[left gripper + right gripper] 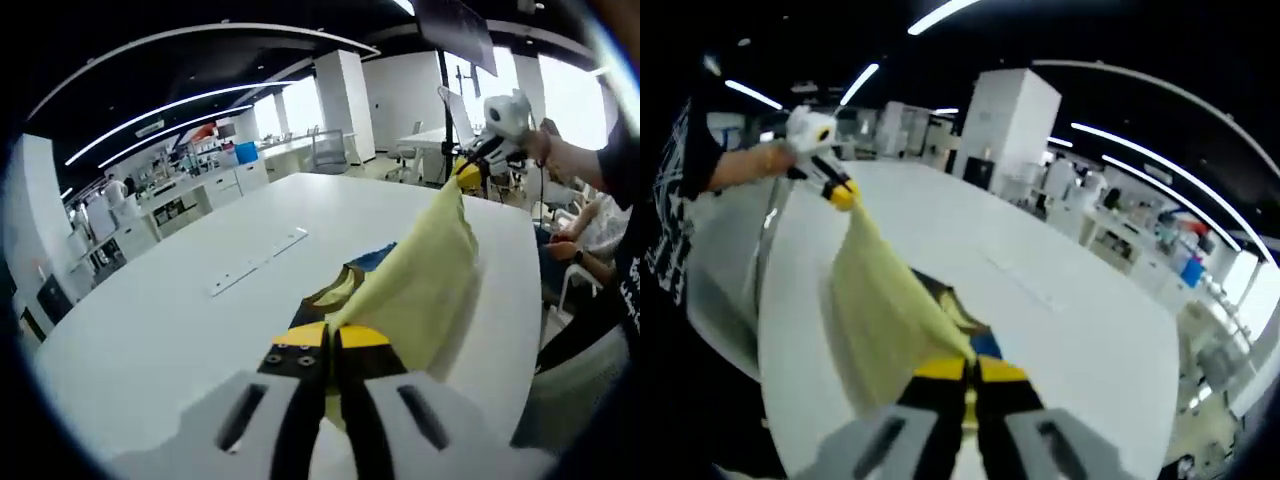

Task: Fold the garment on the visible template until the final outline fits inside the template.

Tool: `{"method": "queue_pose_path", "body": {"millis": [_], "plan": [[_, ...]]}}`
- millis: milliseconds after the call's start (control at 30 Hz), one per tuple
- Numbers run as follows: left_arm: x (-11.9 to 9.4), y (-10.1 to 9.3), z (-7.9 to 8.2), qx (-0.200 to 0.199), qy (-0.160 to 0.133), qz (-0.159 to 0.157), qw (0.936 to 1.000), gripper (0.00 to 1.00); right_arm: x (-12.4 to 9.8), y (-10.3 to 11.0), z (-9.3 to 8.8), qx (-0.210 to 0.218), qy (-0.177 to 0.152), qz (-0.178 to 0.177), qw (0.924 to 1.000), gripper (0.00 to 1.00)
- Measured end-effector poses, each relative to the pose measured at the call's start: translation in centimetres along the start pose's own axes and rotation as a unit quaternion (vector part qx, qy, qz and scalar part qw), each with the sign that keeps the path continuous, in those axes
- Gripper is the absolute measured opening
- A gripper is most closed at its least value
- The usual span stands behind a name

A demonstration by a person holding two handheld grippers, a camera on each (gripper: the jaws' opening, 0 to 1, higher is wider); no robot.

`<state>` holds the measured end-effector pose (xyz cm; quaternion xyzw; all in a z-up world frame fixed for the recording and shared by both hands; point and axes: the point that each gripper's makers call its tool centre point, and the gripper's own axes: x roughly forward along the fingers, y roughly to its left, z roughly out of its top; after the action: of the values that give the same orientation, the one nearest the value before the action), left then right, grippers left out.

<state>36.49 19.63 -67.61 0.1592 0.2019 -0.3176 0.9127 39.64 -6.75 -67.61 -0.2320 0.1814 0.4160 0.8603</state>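
Observation:
A pale yellow garment (pixel 420 270) hangs stretched in the air above the white table (pixel 180 310). My left gripper (pixel 330 335) is shut on one corner of it. My right gripper (pixel 468 172), held in a hand, grips the far corner higher up. In the right gripper view, that gripper (pixel 970 368) is shut on the garment (pixel 880 310), and the left gripper (pixel 843 193) pinches the other end. Beneath the cloth a dark template (pixel 372 258) with a blue part lies flat on the table (pixel 1080 330), largely hidden by the garment; the template (pixel 985 343) peeks out beside the jaws.
Two white strips (pixel 258 265) lie on the table left of the template. The table's edge runs close on the right, where a person (pixel 590 230) sits on a chair. A black printed sleeve (pixel 680 170) shows at the left. Benches and cabinets stand behind.

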Motion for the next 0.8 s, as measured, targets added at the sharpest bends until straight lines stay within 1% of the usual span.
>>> {"method": "queue_pose_path", "body": {"millis": [133, 167, 200, 267, 300, 333, 367, 400, 433, 533, 600, 633, 700, 767, 800], "plan": [[1.4, 2.1, 0.2, -0.012, -0.005, 0.006, 0.9999, 0.00, 1.6, -1.4, -0.1, 0.002, 0.003, -0.017, 0.9999, 0.00], [1.6, 2.2, 0.2, -0.014, -0.004, 0.006, 0.9999, 0.00, 1.9, -1.6, -0.2, 0.003, 0.005, -0.018, 0.9998, 0.00], [2.1, 2.6, 0.1, -0.020, -0.003, 0.006, 0.9998, 0.00, 2.5, -2.2, -0.4, 0.006, 0.008, -0.021, 0.9997, 0.00], [3.0, 3.4, -0.4, -0.026, 0.002, 0.007, 0.9996, 0.00, 3.4, -2.5, -0.5, 0.009, 0.011, -0.024, 0.9996, 0.00], [3.8, 4.1, -0.9, -0.031, 0.007, 0.009, 0.9994, 0.00, 3.7, -2.7, -0.6, 0.011, 0.013, -0.027, 0.9995, 0.00], [4.2, 4.4, -1.1, -0.035, 0.010, 0.008, 0.9993, 0.00, 4.3, -2.9, -0.7, 0.012, 0.016, -0.031, 0.9993, 0.00], [4.6, 4.5, -1.4, -0.042, 0.015, 0.006, 0.9990, 0.00, 4.7, -3.1, -0.9, 0.010, 0.020, -0.033, 0.9992, 0.00], [4.9, 4.6, -1.7, -0.049, 0.018, 0.006, 0.9986, 0.00, 5.4, -3.9, -1.5, 0.005, 0.029, -0.039, 0.9988, 0.00], [5.5, 5.0, -2.0, -0.051, 0.021, 0.003, 0.9985, 0.00, 5.6, -4.0, -1.6, 0.004, 0.030, -0.040, 0.9987, 0.00], [6.6, 5.2, -2.7, -0.055, 0.033, -0.002, 0.9980, 0.00, 7.2, -4.6, -2.5, 0.005, 0.044, -0.043, 0.9981, 0.00], [7.6, 5.9, -3.8, -0.058, 0.041, -0.010, 0.9974, 0.00, 8.4, -5.2, -3.3, 0.003, 0.056, -0.048, 0.9972, 0.00], [7.8, 5.9, -4.3, -0.065, 0.049, -0.014, 0.9966, 0.00, 9.2, -5.6, -4.0, 0.000, 0.068, -0.052, 0.9963, 0.00], [8.8, 6.5, -5.3, -0.072, 0.058, -0.014, 0.9956, 0.00, 10.4, -5.5, -4.3, 0.008, 0.070, -0.049, 0.9963, 0.00], [9.4, 6.8, -6.2, -0.076, 0.071, -0.014, 0.9945, 0.00, 11.5, -5.6, -5.0, 0.013, 0.078, -0.050, 0.9957, 0.00], [9.7, 6.9, -6.6, -0.076, 0.074, -0.013, 0.9943, 0.00, 11.8, -5.8, -5.2, 0.017, 0.082, -0.052, 0.9951, 0.00]]}}
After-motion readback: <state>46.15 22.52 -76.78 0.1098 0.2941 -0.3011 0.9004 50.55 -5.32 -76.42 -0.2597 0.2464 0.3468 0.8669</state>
